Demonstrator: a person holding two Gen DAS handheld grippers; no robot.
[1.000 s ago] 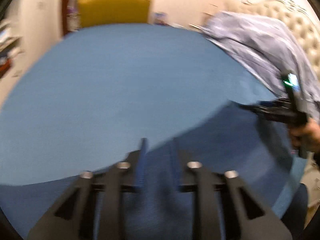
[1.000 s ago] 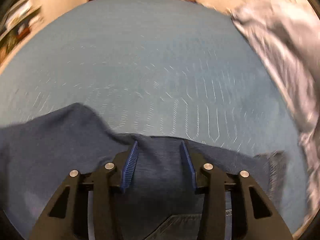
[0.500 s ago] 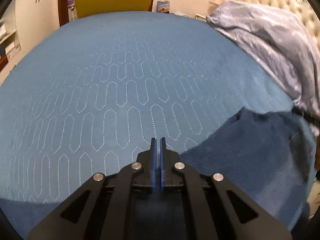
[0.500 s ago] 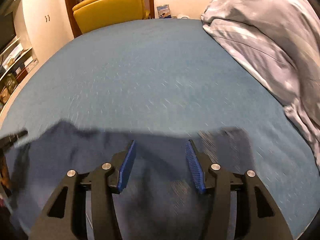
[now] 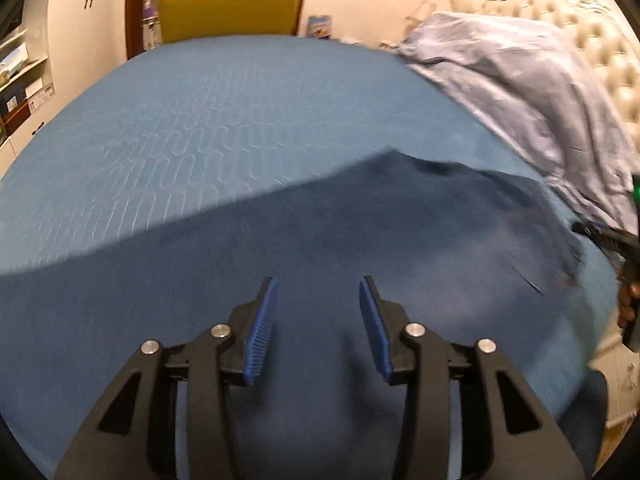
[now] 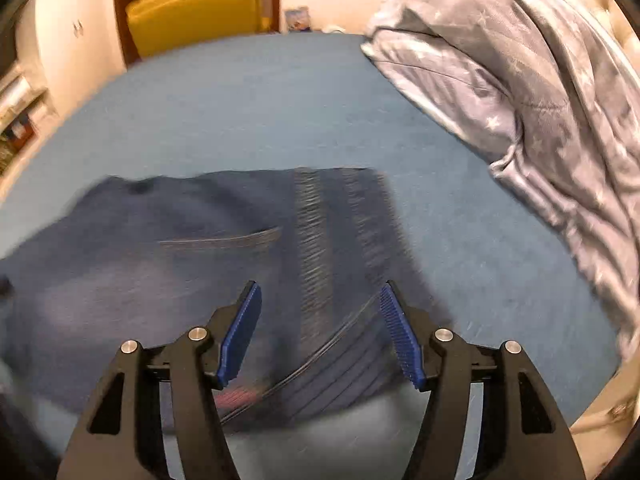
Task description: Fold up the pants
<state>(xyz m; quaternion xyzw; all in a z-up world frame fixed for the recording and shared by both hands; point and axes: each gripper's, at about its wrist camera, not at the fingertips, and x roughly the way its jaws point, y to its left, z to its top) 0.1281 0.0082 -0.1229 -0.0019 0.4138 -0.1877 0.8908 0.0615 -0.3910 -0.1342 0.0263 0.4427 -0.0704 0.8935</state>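
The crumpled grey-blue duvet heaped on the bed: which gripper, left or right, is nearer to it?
Right. In the left wrist view the right gripper shows at the duvet's lower edge, beside it. The left gripper hovers over the pants, farther away.

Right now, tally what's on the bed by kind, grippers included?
Pants: 1
Duvet: 1
Bedspread: 1
Grippers: 2, left gripper and right gripper, both open, holding nothing
Total: 5

Bare blue bedspread [image 6: 248,120] beyond; heaped duvet [image 6: 540,80] blocking right.
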